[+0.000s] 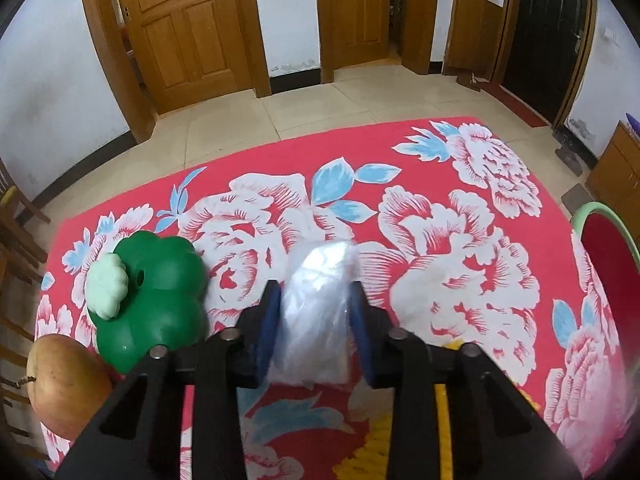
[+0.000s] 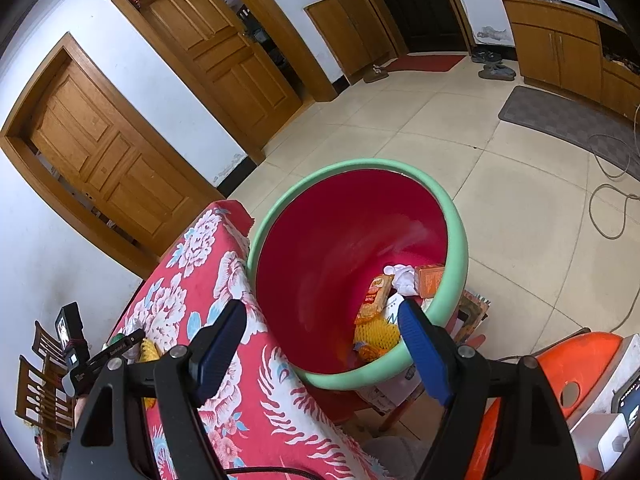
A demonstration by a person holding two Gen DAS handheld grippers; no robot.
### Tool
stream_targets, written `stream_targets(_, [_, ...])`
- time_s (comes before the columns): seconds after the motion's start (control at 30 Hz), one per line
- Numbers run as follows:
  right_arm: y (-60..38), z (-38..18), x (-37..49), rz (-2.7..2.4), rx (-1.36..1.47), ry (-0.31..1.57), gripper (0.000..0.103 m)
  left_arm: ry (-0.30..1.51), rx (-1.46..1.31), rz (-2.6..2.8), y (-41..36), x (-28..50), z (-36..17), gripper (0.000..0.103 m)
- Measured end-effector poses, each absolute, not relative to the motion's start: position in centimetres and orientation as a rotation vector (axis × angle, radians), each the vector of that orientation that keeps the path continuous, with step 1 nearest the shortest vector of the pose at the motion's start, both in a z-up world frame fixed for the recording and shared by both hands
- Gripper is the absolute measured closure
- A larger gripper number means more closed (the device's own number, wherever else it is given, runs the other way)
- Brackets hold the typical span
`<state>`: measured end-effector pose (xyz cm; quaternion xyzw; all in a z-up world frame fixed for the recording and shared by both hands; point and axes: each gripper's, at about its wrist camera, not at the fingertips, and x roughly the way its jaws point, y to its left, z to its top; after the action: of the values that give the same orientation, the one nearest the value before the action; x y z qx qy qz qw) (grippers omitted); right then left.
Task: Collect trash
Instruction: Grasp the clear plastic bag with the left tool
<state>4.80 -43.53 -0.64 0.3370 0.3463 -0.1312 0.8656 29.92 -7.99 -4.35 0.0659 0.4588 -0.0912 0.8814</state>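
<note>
My left gripper (image 1: 315, 300) is shut on a crumpled clear plastic bag (image 1: 316, 312) and holds it above the red floral tablecloth (image 1: 440, 248). My right gripper (image 2: 322, 330) is open and empty, held over the mouth of the red bin with a green rim (image 2: 456, 240), which stands beside the table. Inside the bin lie snack wrappers (image 2: 374, 298), an orange box (image 2: 430, 280), white tissue (image 2: 402, 276) and yellow foam netting (image 2: 378, 334). The bin's rim also shows at the right edge of the left wrist view (image 1: 600, 216).
A green flower-shaped container with a pale lid (image 1: 152, 300) and an apple (image 1: 64, 384) sit at the table's left. A yellow item (image 1: 448, 360) lies under the left gripper. Wooden chairs (image 2: 44, 380) stand left of the table. An orange stool (image 2: 560, 372) is at lower right.
</note>
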Motion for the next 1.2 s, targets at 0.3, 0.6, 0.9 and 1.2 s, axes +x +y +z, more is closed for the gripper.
stream_targets(0.3, [-42.1, 0.9, 3.6, -0.24, 0.682, 0.688, 0.023, 0.891, 0.091, -0.184, -6.5, 26.2, -1.3, 0.071])
stream_targets(0.6, [-38.8, 4.7, 1.7, -0.153, 0.619, 0.626, 0.023, 0.84, 0.041, -0.164, -3.6, 20.9, 2.1, 0.071])
stream_targets(0.9, [-33.6, 8.5, 0.2, -0.011, 0.509, 0.599, 0.023, 0.818, 0.001, -0.102, -0.2, 16.0, 3.9, 0.071])
stream_targets(1.2, [-27.3, 10.4, 0.6, 0.176, 0.465, 0.631, 0.023, 0.801, -0.032, -0.046, 3.5, 13.0, 4.1, 0.071])
